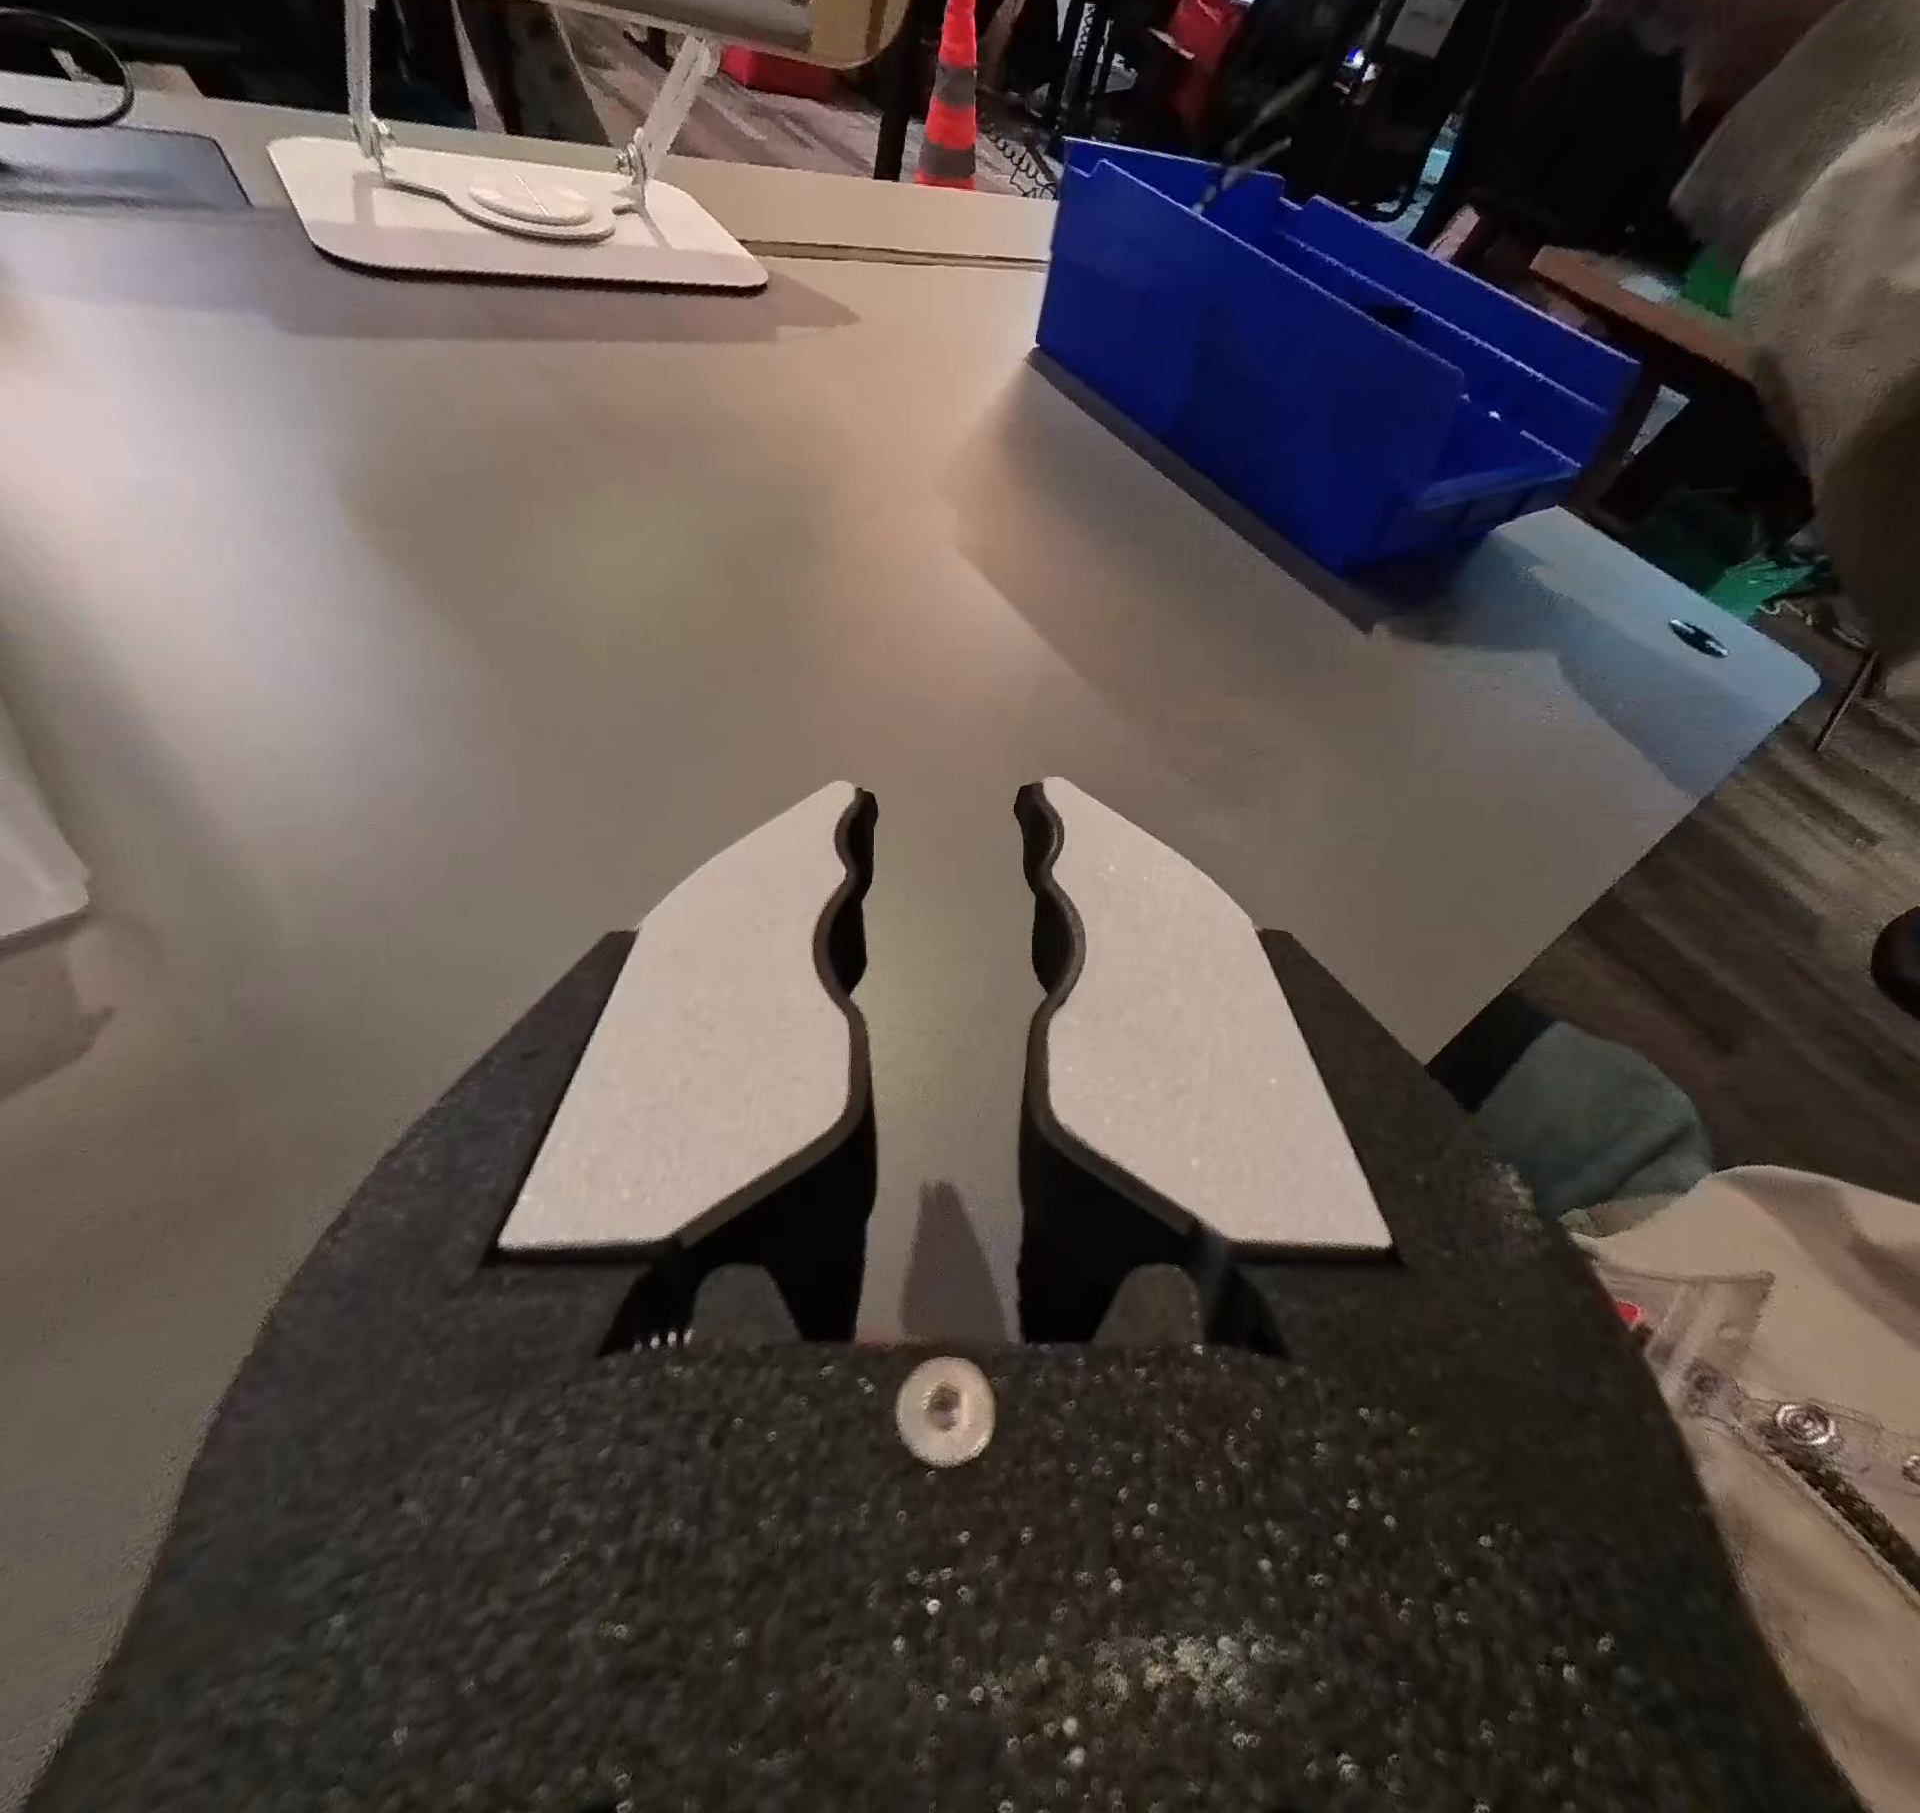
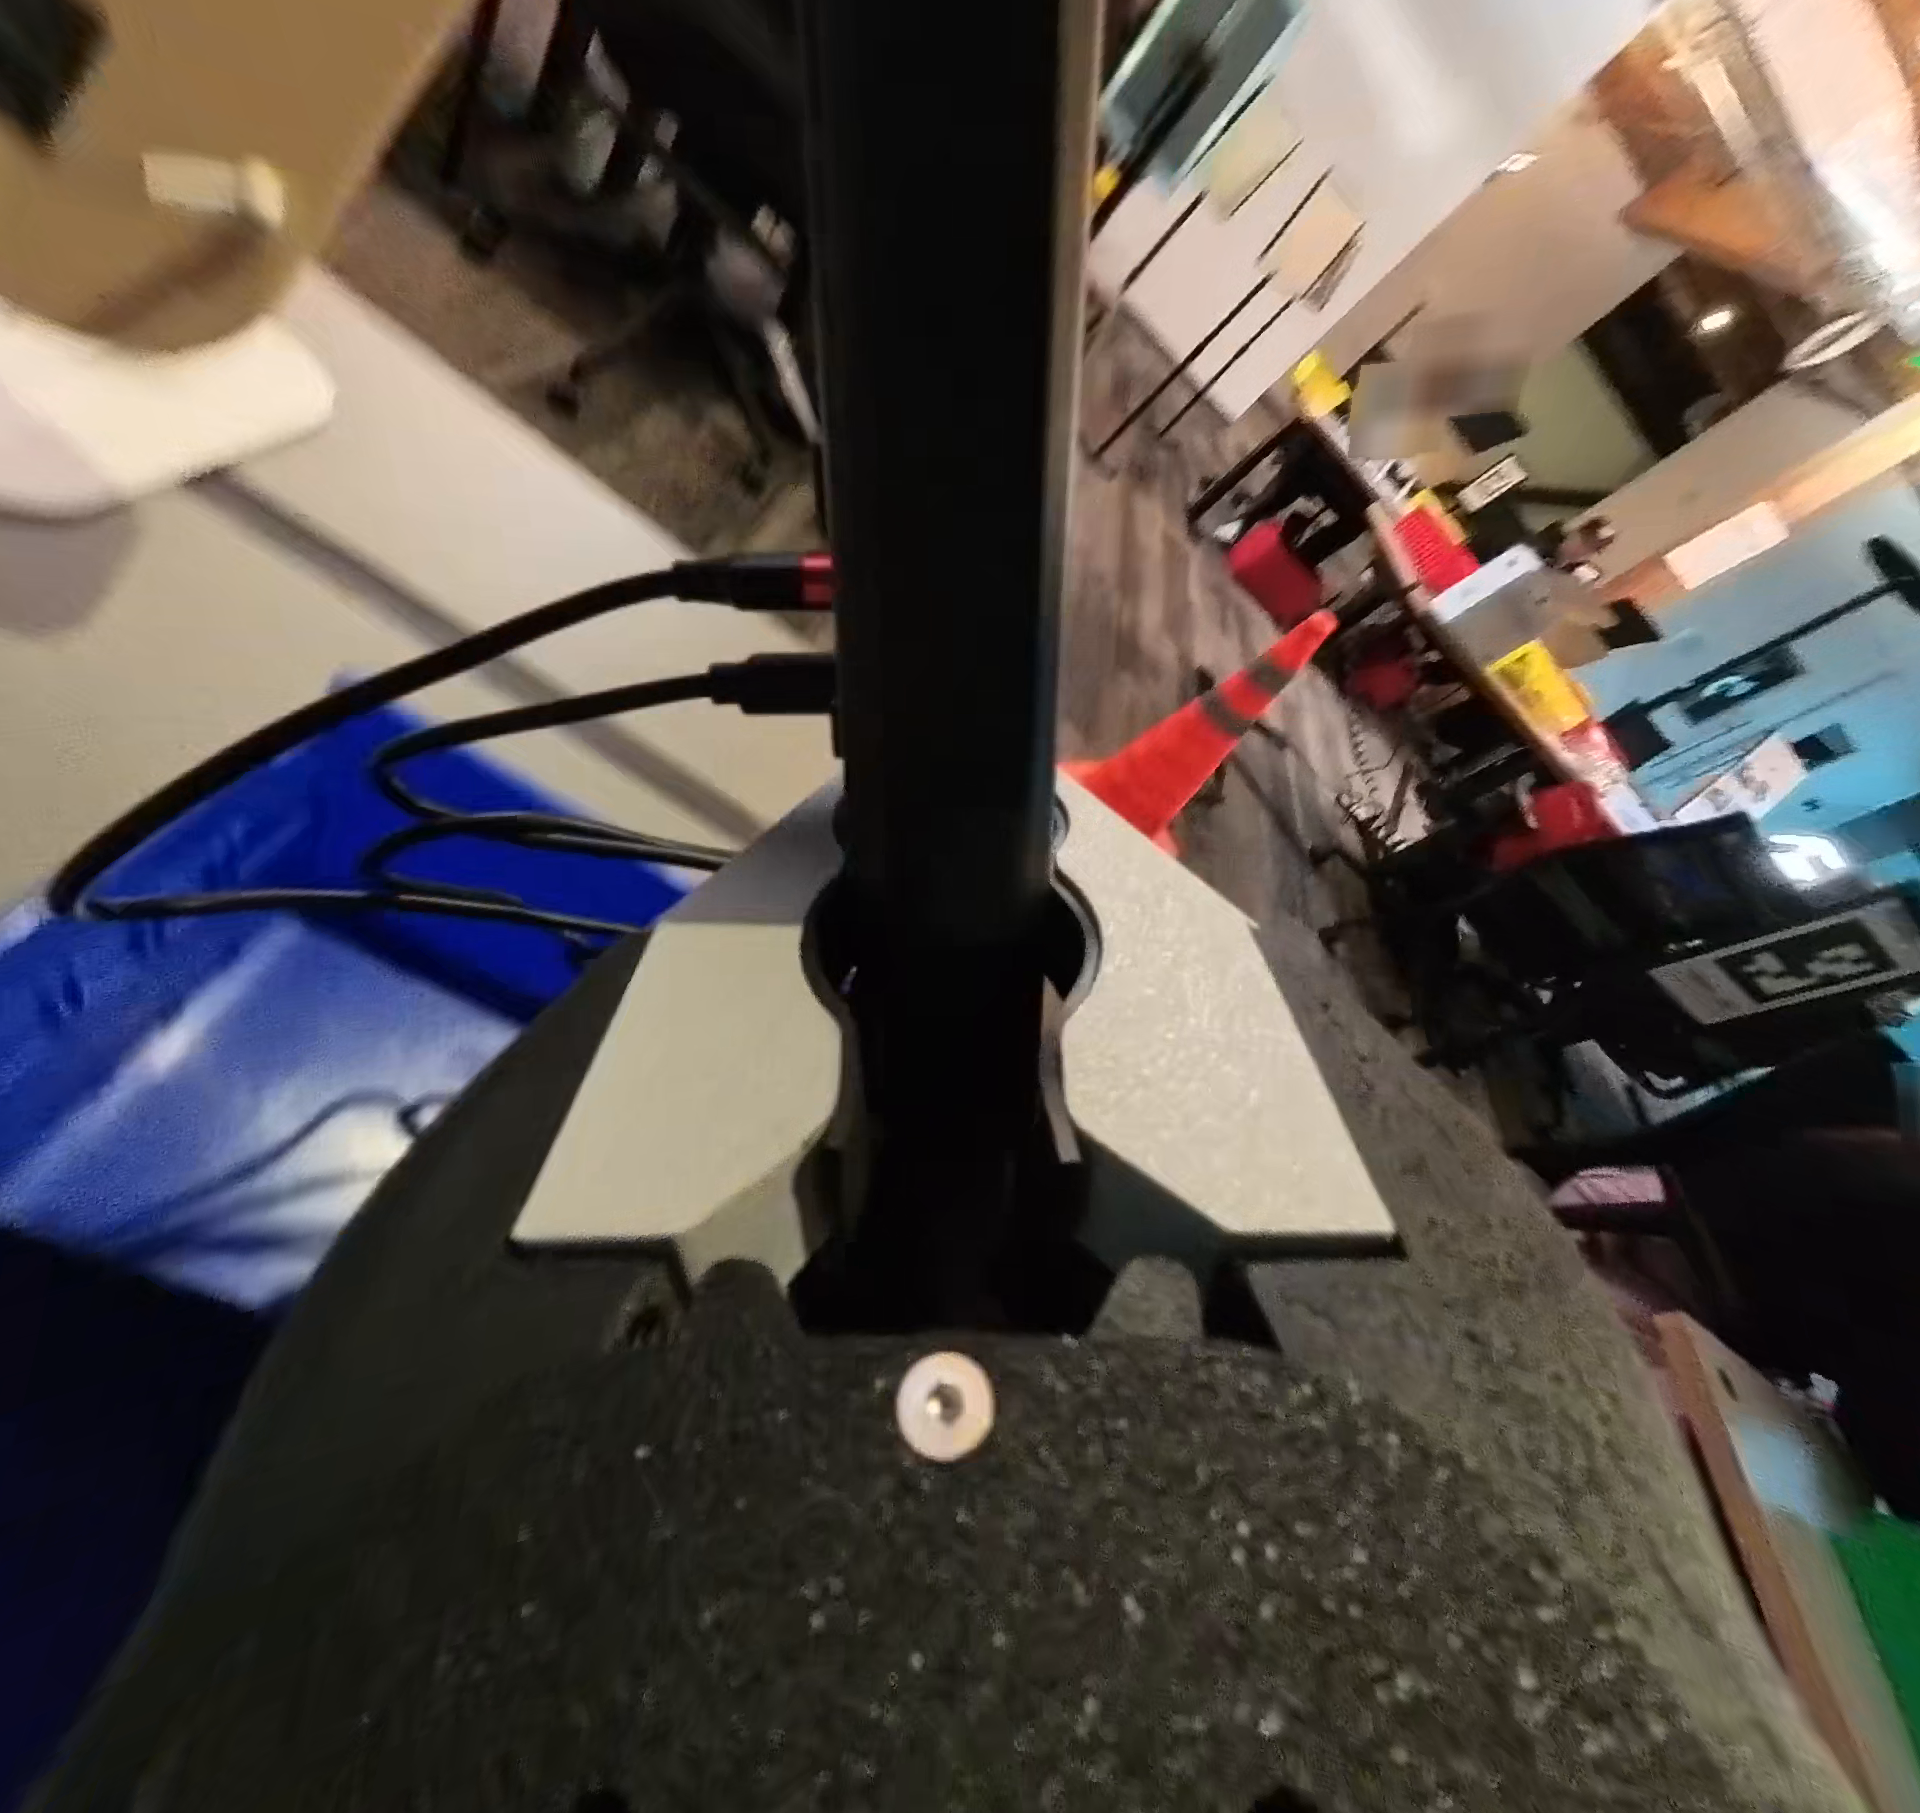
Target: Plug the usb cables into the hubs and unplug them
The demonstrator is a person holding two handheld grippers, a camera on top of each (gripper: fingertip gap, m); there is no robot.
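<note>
In the right wrist view my right gripper (image 2: 948,828) is shut on a long black hub (image 2: 945,361) and holds it up in the air above the blue bin (image 2: 260,984). Two black USB cables are plugged into the hub's left side: one with a red-collared plug (image 2: 774,579), one with an all-black plug (image 2: 779,685). Their leads loop down toward the bin. In the left wrist view my left gripper (image 1: 945,807) is open and empty, low over the grey table (image 1: 520,568). The same bin (image 1: 1309,371) stands to its front right.
A white laptop stand (image 1: 499,215) with a raised silver laptop sits at the table's far left. An orange traffic cone (image 1: 956,80) stands on the floor beyond the table. The table's right edge (image 1: 1662,776) drops to the floor. A person's beige sleeve (image 1: 1787,1400) is at the right. The grippers' ends are close to 60 cm from one another.
</note>
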